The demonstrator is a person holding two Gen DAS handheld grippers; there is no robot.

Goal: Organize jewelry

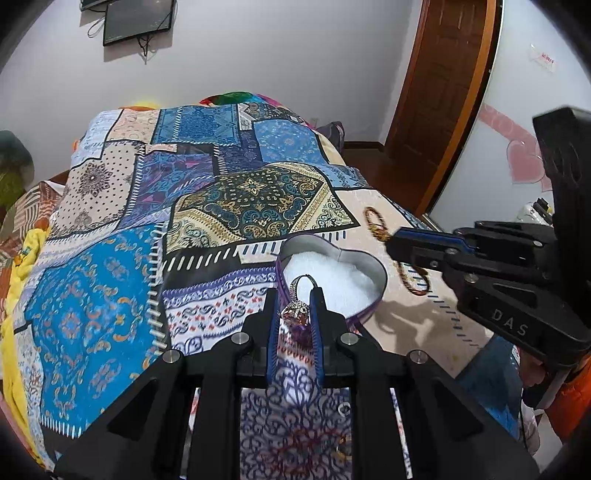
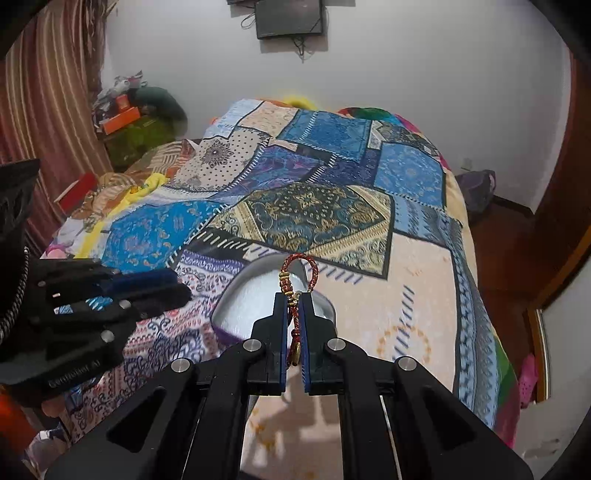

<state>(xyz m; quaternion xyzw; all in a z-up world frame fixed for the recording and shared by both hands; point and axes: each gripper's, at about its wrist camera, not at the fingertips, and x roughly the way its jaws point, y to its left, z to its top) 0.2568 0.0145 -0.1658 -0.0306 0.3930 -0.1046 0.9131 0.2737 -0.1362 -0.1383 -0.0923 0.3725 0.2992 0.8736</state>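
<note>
**Ring and bracelet both gripped at the heart-shaped box**

We record the left gripper closed on a silver ring with a purple-pink stone; the stone sits between the blue pads, the band loops up past the fingertips. In the left wrist view the ring is held at the near rim of the heart-shaped box, which has a purple outer wall and a white padded lining. The box rests on the patchwork bedspread.

We record the right gripper clamped on a red-and-gold braided bracelet. Its loop stands up beyond the fingertips; gold beads sit just at the tips, and a gold charm hangs down between the pads. In the right wrist view the bracelet is in front of the box, over its white lining. From the left camera the same bracelet shows on both sides of the right gripper, beside the box's right lobe and off the bedspread.

The left gripper appears at left in the right view, near the box's left edge. A wall-mounted screen hangs beyond the bed.
</note>
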